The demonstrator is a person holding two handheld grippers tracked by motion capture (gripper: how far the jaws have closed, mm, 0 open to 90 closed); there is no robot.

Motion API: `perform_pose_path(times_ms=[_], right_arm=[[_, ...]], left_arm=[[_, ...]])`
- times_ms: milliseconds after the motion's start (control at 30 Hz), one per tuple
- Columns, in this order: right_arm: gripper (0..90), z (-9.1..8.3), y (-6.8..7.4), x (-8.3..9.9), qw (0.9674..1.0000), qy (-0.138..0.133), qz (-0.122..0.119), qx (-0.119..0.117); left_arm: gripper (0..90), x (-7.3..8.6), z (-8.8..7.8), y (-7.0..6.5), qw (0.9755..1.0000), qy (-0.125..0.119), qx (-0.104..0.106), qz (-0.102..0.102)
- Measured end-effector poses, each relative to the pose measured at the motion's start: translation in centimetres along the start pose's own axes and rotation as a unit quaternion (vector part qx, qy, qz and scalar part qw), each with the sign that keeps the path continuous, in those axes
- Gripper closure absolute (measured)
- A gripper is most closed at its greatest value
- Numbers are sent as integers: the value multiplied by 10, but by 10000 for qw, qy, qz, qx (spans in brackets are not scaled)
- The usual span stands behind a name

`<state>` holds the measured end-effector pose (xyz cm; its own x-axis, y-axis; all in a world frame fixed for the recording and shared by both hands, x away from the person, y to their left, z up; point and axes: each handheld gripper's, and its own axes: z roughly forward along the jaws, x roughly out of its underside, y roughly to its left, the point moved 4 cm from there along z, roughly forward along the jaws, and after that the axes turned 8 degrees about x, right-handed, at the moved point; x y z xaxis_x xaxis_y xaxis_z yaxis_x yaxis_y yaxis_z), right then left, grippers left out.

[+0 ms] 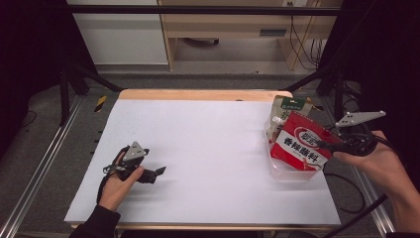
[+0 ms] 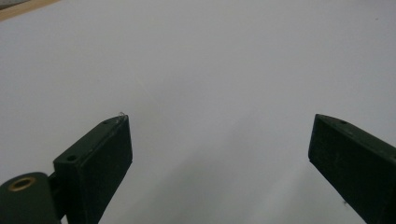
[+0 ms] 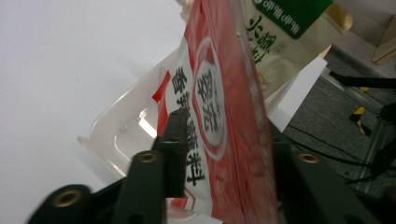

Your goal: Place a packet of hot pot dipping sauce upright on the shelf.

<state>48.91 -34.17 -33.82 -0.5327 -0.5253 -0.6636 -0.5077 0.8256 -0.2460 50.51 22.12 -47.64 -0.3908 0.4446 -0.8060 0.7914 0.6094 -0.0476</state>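
White-covered table w/ wooden edge [image 1: 198,148]: bare over most of its surface. Clear plastic tray [image 1: 289,172] sits near the table's right edge, holding two items upright. Cream pouch w/ green label [image 1: 287,111] stands at the tray's far end. Red flat sauce pouch w/ white label & black print [image 1: 302,144] leans in the tray just in front of it, lower end inside.

Right gripper [image 3: 224,154]: jaws straddle the red pouch, part-open; pads appear eased off, so pouch judged released, not clamped. Left gripper [image 2: 219,154]: spread wide, nothing between, resting low over bare table.

Status: red pouch placement judged essentially done. Left to do: withdraw right gripper clear.
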Motion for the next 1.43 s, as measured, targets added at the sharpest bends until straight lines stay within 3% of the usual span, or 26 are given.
perform_pose_path(times_ms=[100,233,300,533,733,967,1100,1300,1433], right_arm=[[441,-1,0,-12,9998,-21,2,190],[324,-3,4,-38,9992,-92,-9,386],[278,-5,11,-53,9985,-208,-128,493],[203,-3,39,-101,9963,-391,-357,673],[188,1,69,-138,9930,-750,-528,750],[176,17,111,-167,9910,-1105,-405,643],[168,35,147,-175,9911,-1231,-374,344],[165,68,183,-172,9927,-1170,-299,7],[154,88,194,-166,9935,-1120,-192,-55]], left_arm=[[64,0,0,0,10000,1,5,5],[64,0,0,0,10000,-9,-1,-6],[63,0,0,0,10000,-6,-1,-2],[64,0,-1,1,10000,-25,5,-2],[64,0,-1,1,10000,-29,10,-3],[64,0,-2,3,10000,-47,-6,-24],[64,-1,-3,3,10000,-47,-10,-25],[64,0,-5,4,10000,-53,-48,-61],[61,0,-5,5,9999,-54,-56,-66]])
